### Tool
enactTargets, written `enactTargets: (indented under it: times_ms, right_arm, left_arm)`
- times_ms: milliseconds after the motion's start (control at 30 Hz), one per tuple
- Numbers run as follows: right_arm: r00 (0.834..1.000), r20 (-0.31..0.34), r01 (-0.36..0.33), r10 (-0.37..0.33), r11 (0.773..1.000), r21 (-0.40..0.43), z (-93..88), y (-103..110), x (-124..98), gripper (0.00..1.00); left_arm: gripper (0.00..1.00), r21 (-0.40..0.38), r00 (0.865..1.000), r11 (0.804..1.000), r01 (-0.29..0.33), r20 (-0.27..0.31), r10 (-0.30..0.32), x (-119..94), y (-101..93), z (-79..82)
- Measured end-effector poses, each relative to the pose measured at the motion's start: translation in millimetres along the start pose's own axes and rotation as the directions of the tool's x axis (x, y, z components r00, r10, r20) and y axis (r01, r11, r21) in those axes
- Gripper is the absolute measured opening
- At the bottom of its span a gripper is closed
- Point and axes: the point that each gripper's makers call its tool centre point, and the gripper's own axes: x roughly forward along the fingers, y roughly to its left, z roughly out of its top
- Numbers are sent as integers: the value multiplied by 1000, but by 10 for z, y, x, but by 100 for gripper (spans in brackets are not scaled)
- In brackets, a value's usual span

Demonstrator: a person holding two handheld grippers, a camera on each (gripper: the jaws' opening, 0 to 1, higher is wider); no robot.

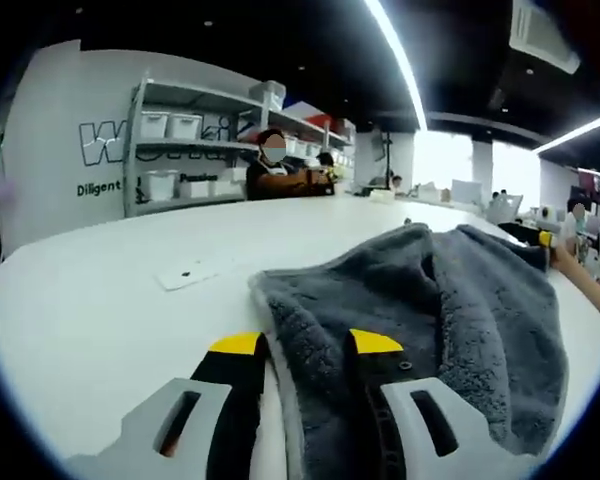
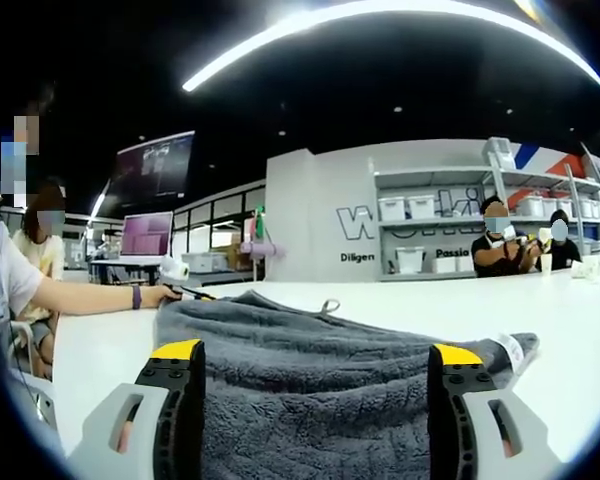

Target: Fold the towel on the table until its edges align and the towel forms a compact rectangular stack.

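A dark grey plush towel (image 1: 460, 300) lies rumpled on the white table (image 1: 100, 300), its near left edge running down between my left gripper's jaws. My left gripper (image 1: 305, 342) has its yellow-tipped jaws drawn close together on that edge of the towel. In the right gripper view the towel (image 2: 320, 340) spreads across the front, with a small hanging loop (image 2: 328, 305) on its far fold and a white label (image 2: 515, 348) at its right corner. My right gripper (image 2: 315, 350) stands wide open, its jaws straddling the near part of the towel without pinching it.
A person's forearm (image 2: 90, 295) rests on the table beyond the towel, the hand on a small yellow-and-black thing (image 2: 192, 293). A white card (image 1: 187, 272) lies on the table to the left. Seated people and storage shelves (image 1: 180, 140) line the far side.
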Motion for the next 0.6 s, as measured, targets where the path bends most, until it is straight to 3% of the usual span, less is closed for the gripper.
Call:
enactTargets:
  times_ms: [300,533,600]
  right_arm:
    - [1000,-6,-3,3,1000,-4,-8,12,1,91]
    - [1000,-19,-2,2,1000,-13,-25,11,1,89]
    - [1000,-23,-2,1,1000,-16,-31,9,3,89]
  left_arm:
    - [15,53,1000,999,-1,6,1,-18,38,-22]
    - [7,84,990,987,-139,19,138,-90,341,-9]
    - [7,84,977,973,-213,19,213,-154,483,-27]
